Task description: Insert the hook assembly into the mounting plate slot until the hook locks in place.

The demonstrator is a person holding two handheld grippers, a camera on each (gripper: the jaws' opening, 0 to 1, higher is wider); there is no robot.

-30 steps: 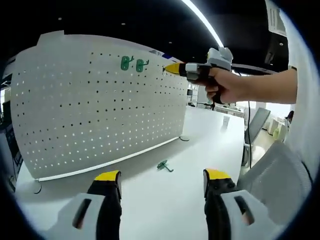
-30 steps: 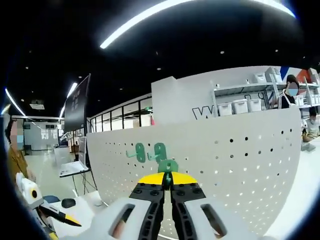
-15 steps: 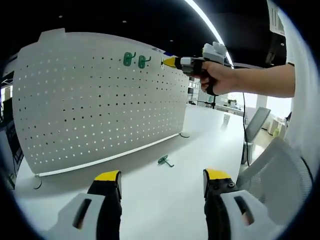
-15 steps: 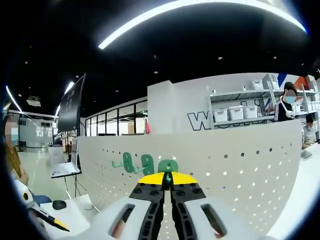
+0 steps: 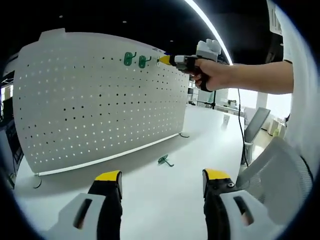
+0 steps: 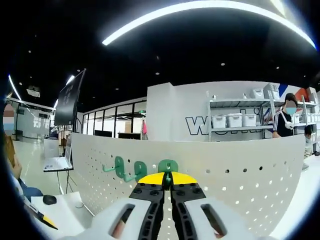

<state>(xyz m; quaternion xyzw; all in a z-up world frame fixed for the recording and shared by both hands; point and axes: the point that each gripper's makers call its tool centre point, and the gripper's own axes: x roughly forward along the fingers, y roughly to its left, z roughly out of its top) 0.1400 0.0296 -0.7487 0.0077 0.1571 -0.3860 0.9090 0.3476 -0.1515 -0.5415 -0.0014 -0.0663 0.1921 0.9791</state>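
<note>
A white pegboard [image 5: 100, 100] stands upright on the white table [image 5: 165, 205]. Two green hooks [image 5: 129, 58] hang side by side in its top rows. A person's hand holds my right gripper [image 5: 165, 60] with its yellow tip at the board, just right of those hooks. In the right gripper view, my right gripper [image 6: 168, 179] is shut on a third green hook [image 6: 168, 166], pressed near the pegboard [image 6: 240, 175] beside the two mounted hooks [image 6: 139, 169]. A loose green hook [image 5: 163, 160] lies on the table. My left gripper [image 5: 162, 176] is open, low over the table.
A grey chair [image 5: 270, 170] stands at the table's right edge. Beyond the board are shelves with white bins [image 6: 235, 120], a person [image 6: 289, 107] standing there, a dark screen [image 6: 67, 100] and a laptop [image 6: 55, 162].
The right gripper has carried its hook up and left along the board, ending next to the two mounted hooks. The left gripper has stayed put and open.
</note>
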